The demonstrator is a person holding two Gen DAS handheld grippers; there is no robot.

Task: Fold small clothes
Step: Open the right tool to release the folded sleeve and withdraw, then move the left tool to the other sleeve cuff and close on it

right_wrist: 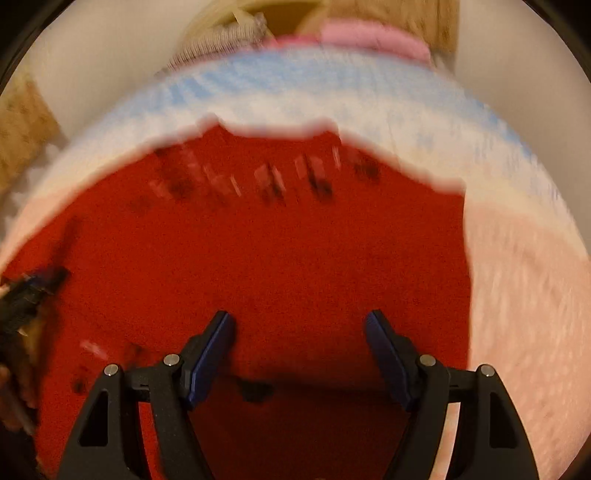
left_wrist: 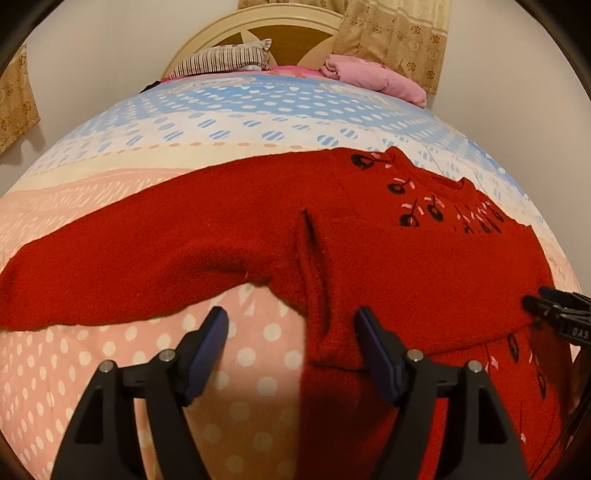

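Observation:
A red knit sweater (left_wrist: 388, 266) with black and pink embroidery lies flat on the bed, one sleeve (left_wrist: 129, 266) stretched out to the left. My left gripper (left_wrist: 291, 325) is open and empty just above the sweater's left side near the armpit. My right gripper (right_wrist: 299, 325) is open and empty over the sweater's body (right_wrist: 277, 258); that view is motion-blurred. The right gripper's tips also show at the right edge of the left wrist view (left_wrist: 554, 310), and the left gripper shows at the left edge of the right wrist view (right_wrist: 26, 295).
The bedsheet (left_wrist: 221, 122) is polka-dotted in pink, white and blue. A striped pillow (left_wrist: 225, 59) and a folded pink blanket (left_wrist: 373, 77) lie by the headboard (left_wrist: 258, 22). A curtain (left_wrist: 399, 37) hangs behind, with walls on both sides.

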